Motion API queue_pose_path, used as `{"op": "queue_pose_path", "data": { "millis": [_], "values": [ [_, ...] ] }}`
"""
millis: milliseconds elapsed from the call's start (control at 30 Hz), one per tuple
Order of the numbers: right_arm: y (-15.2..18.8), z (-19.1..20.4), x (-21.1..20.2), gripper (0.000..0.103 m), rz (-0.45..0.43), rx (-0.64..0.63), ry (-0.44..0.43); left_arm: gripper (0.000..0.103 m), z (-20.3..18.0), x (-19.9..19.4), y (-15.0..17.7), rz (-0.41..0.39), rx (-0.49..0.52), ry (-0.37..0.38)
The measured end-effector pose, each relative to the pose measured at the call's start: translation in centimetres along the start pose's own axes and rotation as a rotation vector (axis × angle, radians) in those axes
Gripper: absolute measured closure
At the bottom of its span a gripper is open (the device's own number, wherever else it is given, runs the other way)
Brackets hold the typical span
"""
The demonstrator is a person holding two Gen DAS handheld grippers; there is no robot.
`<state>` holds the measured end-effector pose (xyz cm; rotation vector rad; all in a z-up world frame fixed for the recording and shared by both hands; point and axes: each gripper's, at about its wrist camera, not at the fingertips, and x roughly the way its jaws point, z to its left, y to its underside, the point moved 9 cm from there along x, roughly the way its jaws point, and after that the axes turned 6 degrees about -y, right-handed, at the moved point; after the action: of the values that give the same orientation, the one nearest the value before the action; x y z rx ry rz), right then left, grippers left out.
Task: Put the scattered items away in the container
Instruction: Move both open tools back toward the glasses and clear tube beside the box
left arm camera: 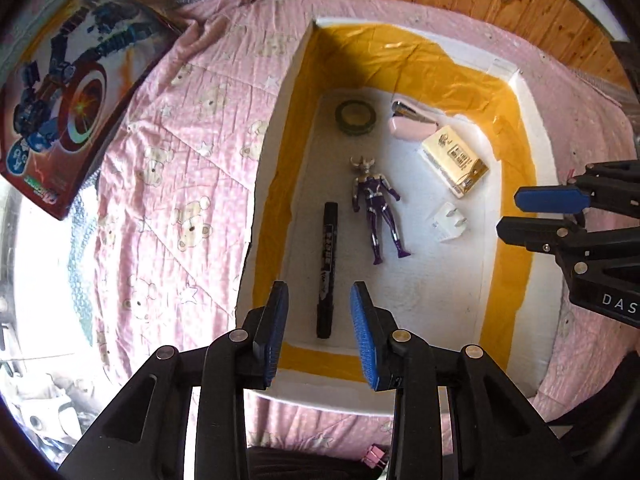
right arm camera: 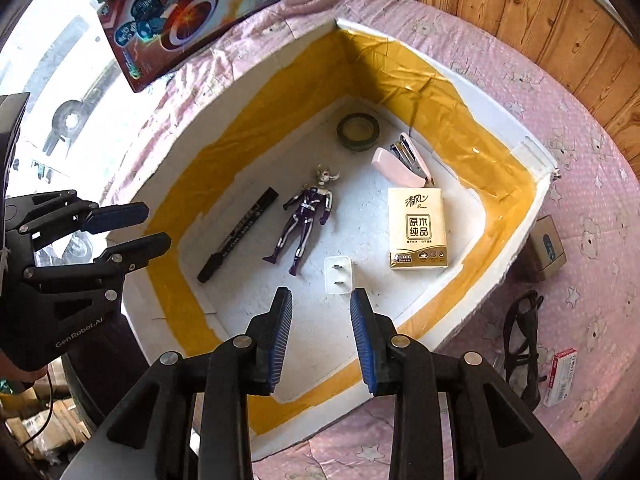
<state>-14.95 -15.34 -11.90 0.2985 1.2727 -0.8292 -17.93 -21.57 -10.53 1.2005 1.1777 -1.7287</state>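
Pink bear-print quilt (left arm camera: pixel 168 152) under a white foam container (right arm camera: pixel 472 304) lined with yellow tape. Inside, flat on the floor: black marker (left arm camera: pixel 326 272), purple toy figure (right arm camera: pixel 304 220), white plug (right arm camera: pixel 338 275), tissue pack (right arm camera: pixel 418 228), pink stapler (right arm camera: pixel 402 164), tape roll (right arm camera: pixel 358 128). Above it, left gripper (left arm camera: pixel 319 332) and right gripper (right arm camera: pixel 322 340), both spread, empty. Outside, on quilt: glasses (right arm camera: pixel 524 344), small cardboard box (right arm camera: pixel 546 248).

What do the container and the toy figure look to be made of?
Container: probably white foam, matte, with chipped, crumbly edges; glossy yellow tape lines its walls. Toy figure: likely moulded plastic, with shiny purple and silver highlights.
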Motion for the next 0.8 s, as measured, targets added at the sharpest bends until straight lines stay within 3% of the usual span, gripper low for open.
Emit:
{"op": "queue_pose_path", "data": {
  "millis": [200, 367, 500, 633, 800],
  "values": [
    [1.7, 2.3, -5.7, 0.063, -0.179, -0.028, -0.031, 0.069, -2.2, -5.6, -0.2, -0.196, -0.017, -0.071],
    [3.8, 4.6, -9.2, 0.062, -0.327, -0.103, 0.003, 0.069, -3.3, -9.7, 0.8, -0.300, -0.081, -0.116],
    [5.6, 6.1, -11.9, 0.062, -0.461, -0.128, -0.015, 0.069, -3.9, -12.2, 1.8, -0.381, -0.125, -0.122],
    [7.8, 7.0, -13.9, 0.056, -0.571, -0.140, -0.044, 0.068, -4.6, -14.1, 2.9, -0.459, -0.184, -0.102],
    [11.3, 7.9, -15.2, 0.056, -0.674, -0.189, -0.033, 0.066, -7.4, -16.3, 4.5, -0.578, -0.172, -0.091]
  ]
}}
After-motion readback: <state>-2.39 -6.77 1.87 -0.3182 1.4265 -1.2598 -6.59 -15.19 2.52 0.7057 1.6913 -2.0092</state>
